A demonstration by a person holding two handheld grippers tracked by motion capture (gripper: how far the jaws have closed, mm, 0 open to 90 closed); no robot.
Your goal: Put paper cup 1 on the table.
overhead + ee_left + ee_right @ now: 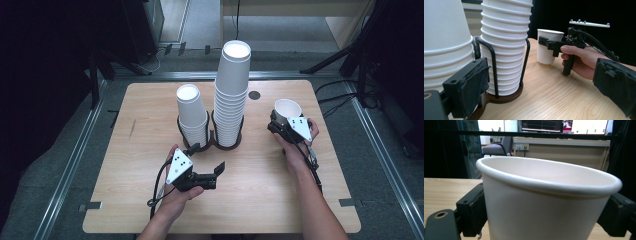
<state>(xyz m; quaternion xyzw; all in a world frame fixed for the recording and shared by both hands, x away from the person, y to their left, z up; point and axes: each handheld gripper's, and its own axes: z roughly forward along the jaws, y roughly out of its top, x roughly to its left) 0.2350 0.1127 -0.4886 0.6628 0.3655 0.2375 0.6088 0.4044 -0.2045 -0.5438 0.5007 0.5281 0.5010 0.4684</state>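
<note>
Your right gripper (281,120) has the single paper cup (287,109) between its jaws, one jaw on each side of the cup wall, just under the rim. In the right gripper view both jaws stand at the wall of the cup (544,202), so I read it as gripping the cup, but lightly; pressure I cannot judge. The cup is upright, mouth up, and in the left gripper view its bottom seems to sit on the table (554,100) or very near it, at the right part of the table, well apart from the two stacks.

The relation that matters: the cup is at the right, the tall stack (231,95) and the short stack (192,116) are at the centre, each in a wire holder (200,146) with dark base. From the cup the stacks lie toward your left hand, and the tall one is nearer to the right gripper. Cup axis is vertical, same as the stacks, so no tilt is needed, I think.

Your left gripper (212,172) is open and holds nothing. It waits just in front of the holders, jaws pointing toward the short stack's base. It is the nearer hand for the stacks; the right is the only one at the cup.
</note>
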